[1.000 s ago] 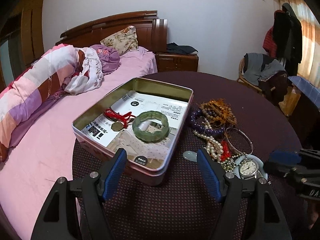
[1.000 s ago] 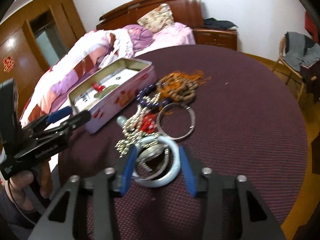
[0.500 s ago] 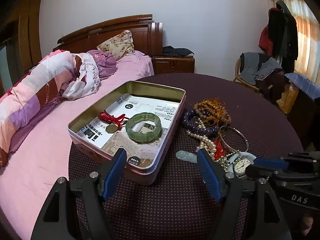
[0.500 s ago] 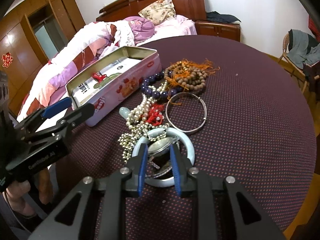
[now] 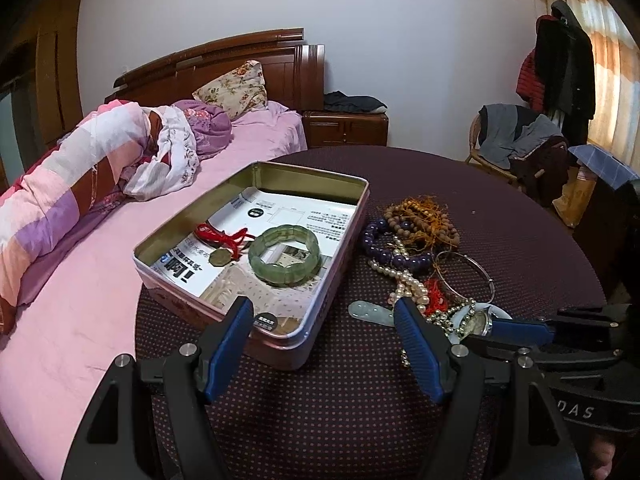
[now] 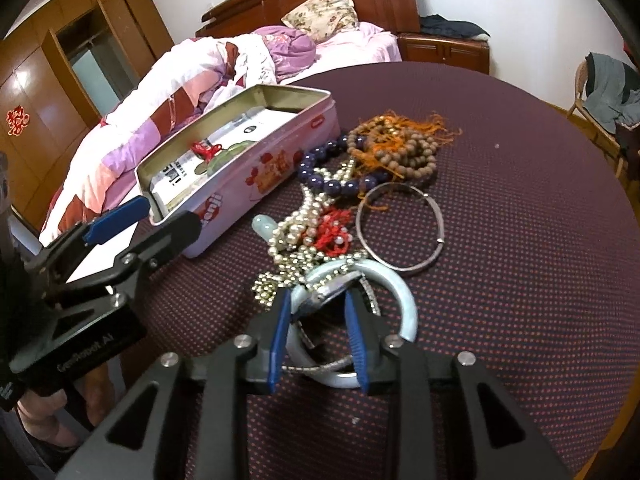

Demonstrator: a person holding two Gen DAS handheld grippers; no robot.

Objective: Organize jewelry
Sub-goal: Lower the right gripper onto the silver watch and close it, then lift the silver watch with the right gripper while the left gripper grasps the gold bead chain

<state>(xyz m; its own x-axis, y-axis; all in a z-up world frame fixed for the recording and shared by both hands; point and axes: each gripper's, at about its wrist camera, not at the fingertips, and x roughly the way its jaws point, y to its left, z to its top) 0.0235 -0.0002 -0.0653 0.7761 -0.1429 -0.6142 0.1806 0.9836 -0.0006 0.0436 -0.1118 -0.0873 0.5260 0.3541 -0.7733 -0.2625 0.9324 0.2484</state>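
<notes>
The fingers of the right gripper (image 6: 316,312) are clenched on the watch (image 6: 326,294), which lies on a pale bangle (image 6: 404,300) at the near end of the jewelry pile (image 6: 360,184). The left gripper (image 5: 324,328) fingers are spread, holding nothing, above the tin's near edge. Done: the tin (image 5: 320,312) contains a green bracelet (image 5: 285,255) and a red-corded pendant (image 5: 222,242). Remaining, by estimate: most items. The worktop (image 6: 520,240) is round, under dark dotted cloth, beside a pink bed (image 5: 72,300).

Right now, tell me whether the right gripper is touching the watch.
Touching. The right wrist view shows the right gripper with its fingers closed on the watch, tilted up off the pale bangle.
</notes>
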